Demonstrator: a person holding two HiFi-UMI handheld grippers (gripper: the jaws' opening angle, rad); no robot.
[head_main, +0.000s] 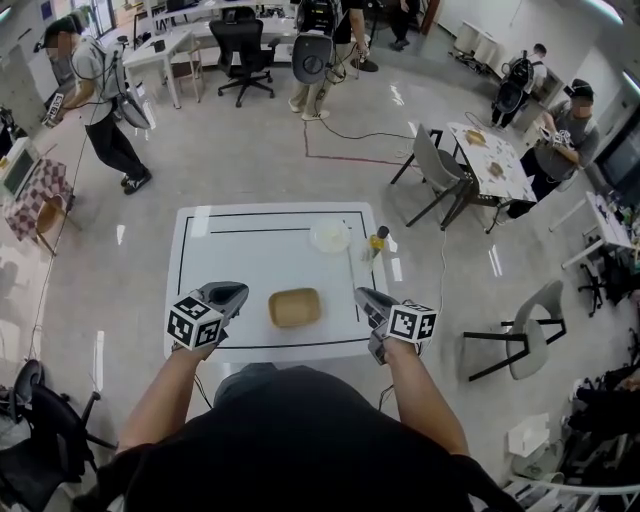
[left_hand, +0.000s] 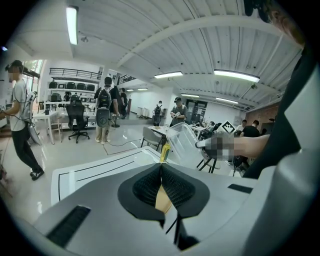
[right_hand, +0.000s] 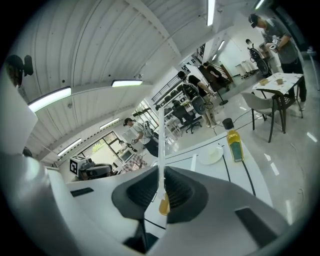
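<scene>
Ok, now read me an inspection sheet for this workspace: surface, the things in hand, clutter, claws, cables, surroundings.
Surface: white table with a black outline.
Job's things: clear plastic lid, lifted off the table; tan tray lies on the table between the two grippers.
Clutter: white plate and a bottle of yellow liquid at the table's far right.
Grippers: right claw shut on the lid's thin edge; left claw shut, nothing between its jaws.
Cables: thin cable on the floor beyond the table.
Surroundings: grey chair, office chairs, other tables, several people standing.
</scene>
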